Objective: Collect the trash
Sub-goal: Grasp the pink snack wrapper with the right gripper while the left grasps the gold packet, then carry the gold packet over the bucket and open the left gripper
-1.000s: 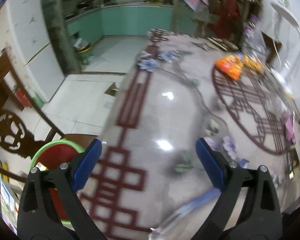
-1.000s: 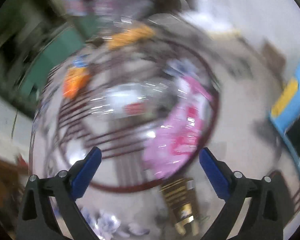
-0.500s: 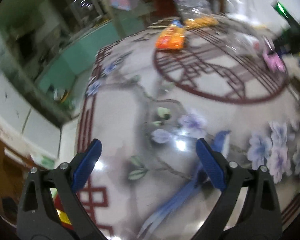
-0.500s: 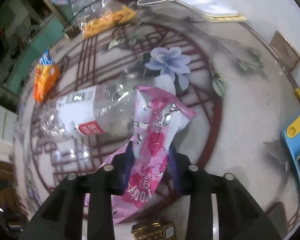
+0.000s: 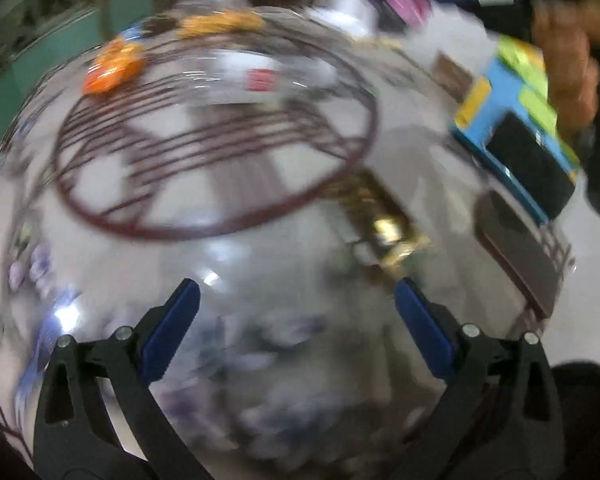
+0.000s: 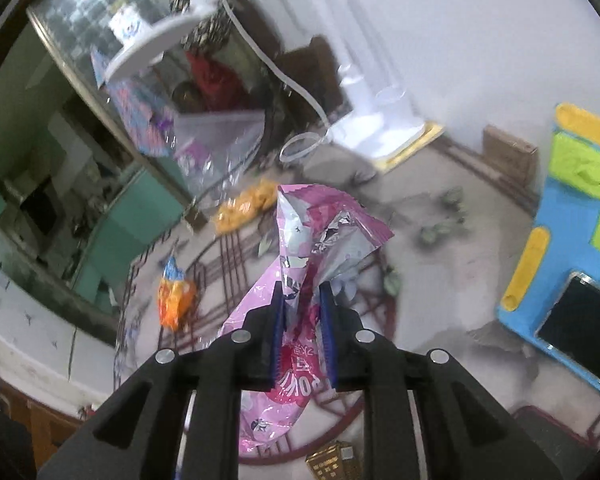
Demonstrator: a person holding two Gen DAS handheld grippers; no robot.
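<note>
Right gripper [image 6: 303,334] jaws pinching the pink wrapper [image 6: 320,236] clear of the surface [image 6: 440,280], bin drop next, while left gripper [image 5: 296,320], jaws spread, nears the gold box [image 5: 384,220].

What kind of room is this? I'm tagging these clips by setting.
Most likely a home dining area next to a kitchen: a round patterned table strewn with snack wrappers, like the orange snack bag, with teal kitchen cabinets behind it.

Left view motion-blurred, ceiling-light glare on table [image 5: 260,272]; right sharper; fisheye-bent edges.
</note>
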